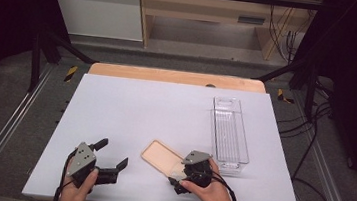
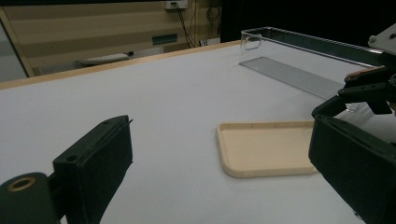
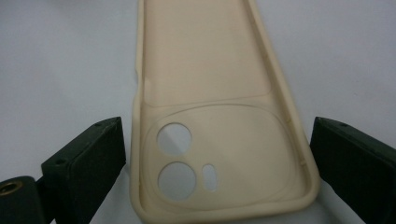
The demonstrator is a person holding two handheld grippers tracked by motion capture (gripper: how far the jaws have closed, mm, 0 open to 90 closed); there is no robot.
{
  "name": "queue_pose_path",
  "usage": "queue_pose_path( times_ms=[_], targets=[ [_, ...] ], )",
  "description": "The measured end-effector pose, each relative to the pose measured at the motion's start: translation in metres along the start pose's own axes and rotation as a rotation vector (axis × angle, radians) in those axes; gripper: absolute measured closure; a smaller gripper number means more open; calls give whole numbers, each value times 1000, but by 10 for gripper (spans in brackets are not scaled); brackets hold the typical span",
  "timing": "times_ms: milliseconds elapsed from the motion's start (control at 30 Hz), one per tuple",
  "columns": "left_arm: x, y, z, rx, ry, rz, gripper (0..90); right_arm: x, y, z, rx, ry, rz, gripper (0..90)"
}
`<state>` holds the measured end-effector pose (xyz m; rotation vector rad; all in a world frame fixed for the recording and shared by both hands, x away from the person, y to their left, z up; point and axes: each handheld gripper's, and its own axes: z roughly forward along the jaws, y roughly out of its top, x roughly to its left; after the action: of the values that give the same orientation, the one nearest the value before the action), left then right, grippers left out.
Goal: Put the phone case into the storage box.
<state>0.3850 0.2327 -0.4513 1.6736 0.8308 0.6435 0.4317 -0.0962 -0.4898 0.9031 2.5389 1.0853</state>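
Right gripper (image 1: 184, 177): jaws spread wide, one on either side of the camera-hole end of the phone case (image 3: 219, 154), not yet touching it
Phone case: beige, lying open side up on the white table (image 1: 130, 110), its long body running away from the right gripper
Left gripper (image 1: 110, 159): jaws spread, holding nothing, hovering off to the side with the case ahead of it (image 2: 268, 148)
Clear bin (image 1: 229, 131): empty, just beyond the right gripper, likely where the case goes
Grip advice: centre the jaws on the two long rims, close gently since the soft walls may buckle, keep low so the case does not slip out
Hard to tell: whether the jaw tips rest on the table; underside of the case hidden; far end of the case cut off in the right gripper view; bin walls faint against the table
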Motion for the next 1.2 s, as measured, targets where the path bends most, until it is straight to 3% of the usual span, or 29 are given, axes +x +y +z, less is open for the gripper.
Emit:
queue_pose_path(
  times_ms=[267,667,833,1200],
  targets=[
    [-1,1,-1,-9,-3,7,57,2,-1,3,7,-8,-29,29],
    [-3,2,0,-19,-9,20,58,0,-2,0,6,-9,-37,105],
    [-3,2,1,-14,-8,35,57,1,1,-3,13,0,-13,120],
    [-8,2,5,8,-5,92,57,2,13,-12,11,0,-15,129]
  ],
)
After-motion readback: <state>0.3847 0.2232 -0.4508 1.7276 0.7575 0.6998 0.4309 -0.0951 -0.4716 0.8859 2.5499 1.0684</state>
